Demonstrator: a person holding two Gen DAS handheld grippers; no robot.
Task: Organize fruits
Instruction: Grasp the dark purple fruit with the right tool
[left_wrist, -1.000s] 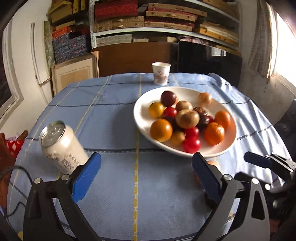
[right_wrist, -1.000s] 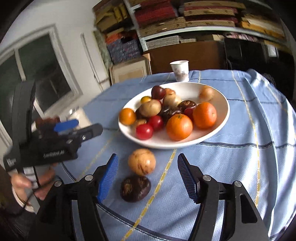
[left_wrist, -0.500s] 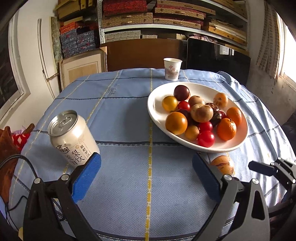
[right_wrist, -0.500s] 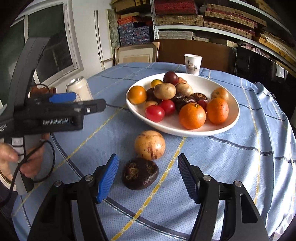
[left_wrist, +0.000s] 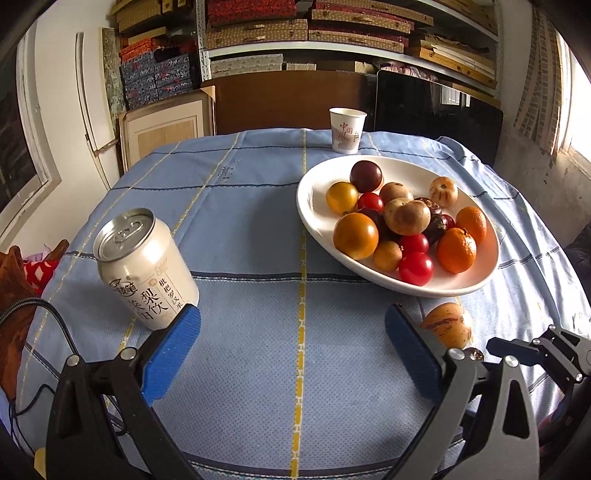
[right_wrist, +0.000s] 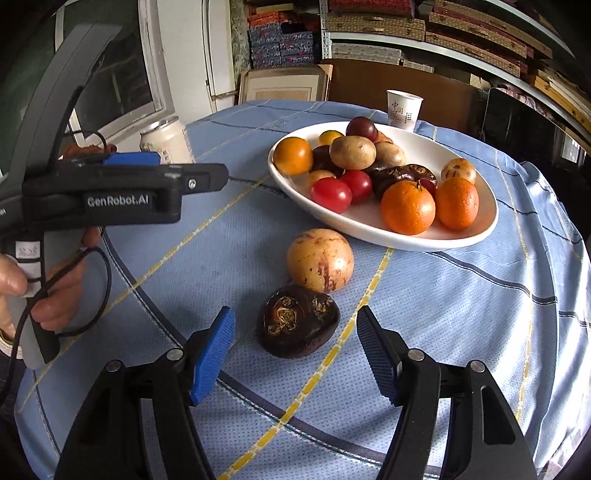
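Beside plate, two fruits left: dark fruit, speckled fruit; my right gripper open, left gripper open, both empty.

You see a white plate of orange, red and dark purple fruit on a light blue cloth lined yellow and navy; claw pads are blue.

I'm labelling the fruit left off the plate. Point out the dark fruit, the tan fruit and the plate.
dark fruit (right_wrist: 298, 326): right wrist view, middle of its top.
tan fruit (right_wrist: 320, 259): right wrist view, centre of its front.
plate (right_wrist: 413, 242): right wrist view, near rim.
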